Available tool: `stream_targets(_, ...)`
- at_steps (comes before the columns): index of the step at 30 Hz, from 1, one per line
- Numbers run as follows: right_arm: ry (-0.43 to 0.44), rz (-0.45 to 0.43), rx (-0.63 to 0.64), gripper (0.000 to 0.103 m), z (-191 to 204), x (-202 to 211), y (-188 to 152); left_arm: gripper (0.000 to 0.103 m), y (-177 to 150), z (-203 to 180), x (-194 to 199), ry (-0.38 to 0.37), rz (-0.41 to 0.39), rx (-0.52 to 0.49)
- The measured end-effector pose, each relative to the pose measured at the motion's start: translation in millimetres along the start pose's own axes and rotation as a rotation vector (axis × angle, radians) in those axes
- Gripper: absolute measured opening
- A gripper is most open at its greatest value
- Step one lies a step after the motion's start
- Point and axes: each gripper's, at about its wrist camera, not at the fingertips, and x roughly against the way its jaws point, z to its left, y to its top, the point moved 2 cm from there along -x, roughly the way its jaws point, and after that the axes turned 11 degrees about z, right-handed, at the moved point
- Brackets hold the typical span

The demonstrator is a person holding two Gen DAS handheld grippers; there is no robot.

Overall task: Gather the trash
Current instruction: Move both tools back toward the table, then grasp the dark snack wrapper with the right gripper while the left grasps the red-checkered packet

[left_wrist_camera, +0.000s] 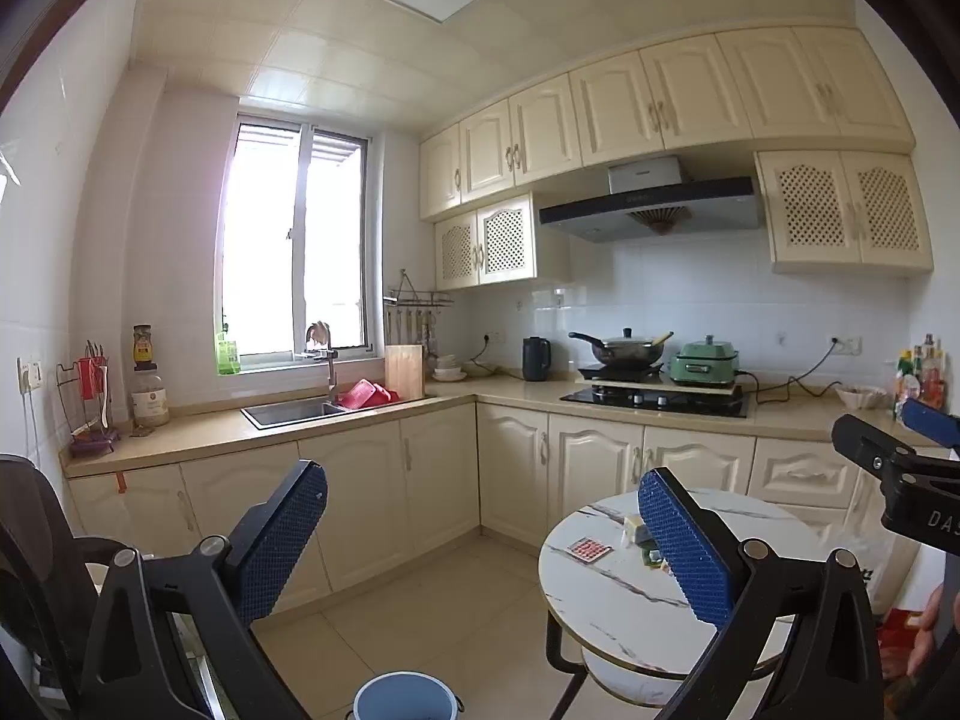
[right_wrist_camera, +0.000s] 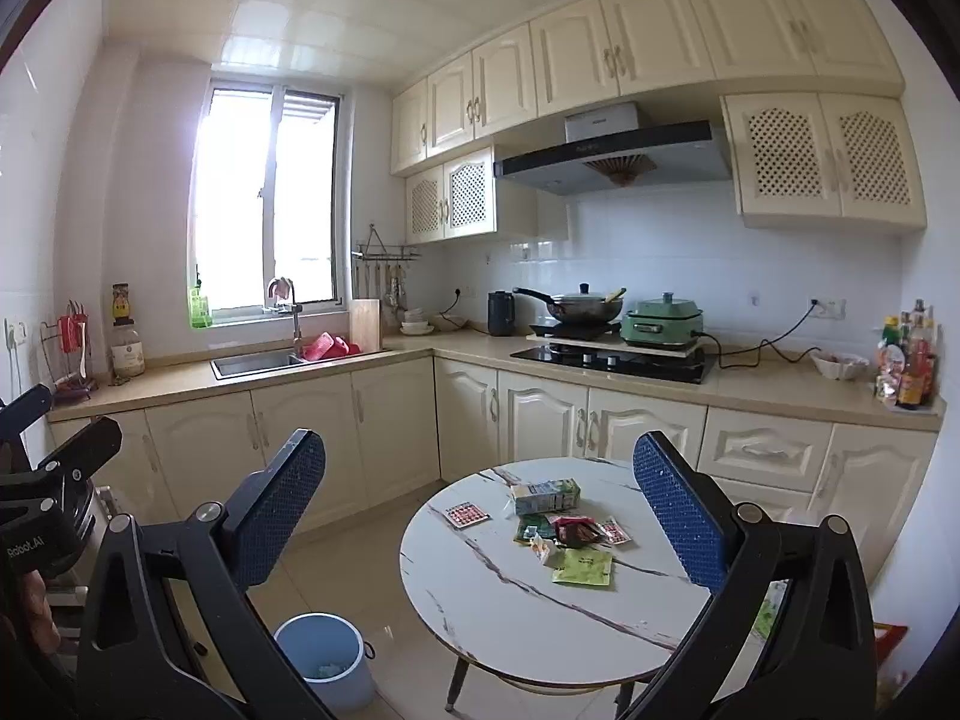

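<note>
A round white marble table [right_wrist_camera: 510, 600] holds scattered trash: a green-white carton [right_wrist_camera: 547, 495], a red blister pack [right_wrist_camera: 466, 515], a dark red wrapper [right_wrist_camera: 576, 531], and a green sachet [right_wrist_camera: 583, 567]. A blue bin [right_wrist_camera: 324, 654] stands on the floor left of the table. My right gripper [right_wrist_camera: 480, 516] is open and empty, held above the table's near side. My left gripper [left_wrist_camera: 480, 546] is open and empty, left of the table [left_wrist_camera: 618, 600]; the bin's rim [left_wrist_camera: 402, 696] and the blister pack [left_wrist_camera: 589, 550] show in its view.
An L-shaped kitchen counter [right_wrist_camera: 384, 354] with sink [right_wrist_camera: 258, 363], hob with a pan [right_wrist_camera: 612, 360], green cooker [right_wrist_camera: 663, 321], kettle and sauce bottles [right_wrist_camera: 909, 360] runs behind. A dark chair [left_wrist_camera: 36, 540] stands at left. Tiled floor [right_wrist_camera: 360, 570] lies between table and cabinets.
</note>
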Motion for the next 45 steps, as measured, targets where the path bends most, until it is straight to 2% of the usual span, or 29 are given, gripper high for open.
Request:
stream_targets(6,-0.035,0.022,-0.020,0.103,-17.7,-14.8,-5.5,0.102,8.3,-6.9,-33.1,-0.021,0.028,-0.029)
stream_targets(9,-0.082,0.080,-0.046,0.103,-39.5,-40.4,-15.2,0.102,8.5,-14.5,-66.5,-0.039,0.079,-0.037)
stream_targets(12,-0.119,0.157,-0.085,0.103,-65.9,-73.7,-31.7,0.102,4.5,-22.4,-108.2,-0.070,0.147,-0.037)
stream_targets(17,-0.148,0.307,-0.153,0.103,-110.4,-140.5,-70.3,0.102,2.7,-47.2,-190.8,-0.179,0.286,-0.043)
stream_targets(23,-0.159,0.451,-0.174,0.103,-152.4,-219.5,-106.3,0.102,7.2,-70.8,-297.6,-0.188,0.436,-0.067)
stream_targets(30,-0.081,0.582,-0.086,0.103,-159.8,-315.8,-117.1,0.102,17.9,-80.8,-406.9,-0.168,0.547,-0.057)
stream_targets(36,-0.002,0.696,-0.103,0.103,-148.8,-407.8,-122.6,0.102,28.3,-93.4,-482.7,-0.174,0.585,-0.082)
stream_targets(39,0.026,0.737,-0.117,0.103,-148.2,-444.4,-128.8,0.102,21.7,-101.6,-511.5,-0.184,0.599,-0.094)
stream_targets(40,0.035,0.744,-0.115,0.102,-148.3,-453.4,-130.9,0.102,21.2,-103.9,-521.4,-0.186,0.602,-0.098)
stream_targets(42,0.053,0.763,-0.126,0.091,-151.6,-466.6,-135.2,0.102,17.8,-108.0,-537.9,-0.195,0.609,-0.105)
stream_targets(43,0.079,0.758,-0.140,0.090,-153.8,-470.5,-135.5,0.102,16.1,-110.2,-545.9,-0.201,0.612,-0.106)
stream_targets(44,0.104,0.753,-0.153,0.081,-155.9,-472.7,-136.1,0.102,16.3,-113.0,-556.0,-0.208,0.617,-0.108)
stream_targets(45,0.111,0.754,-0.161,0.066,-158.6,-474.4,-135.6,0.102,13.1,-115.5,-563.4,-0.215,0.623,-0.112)
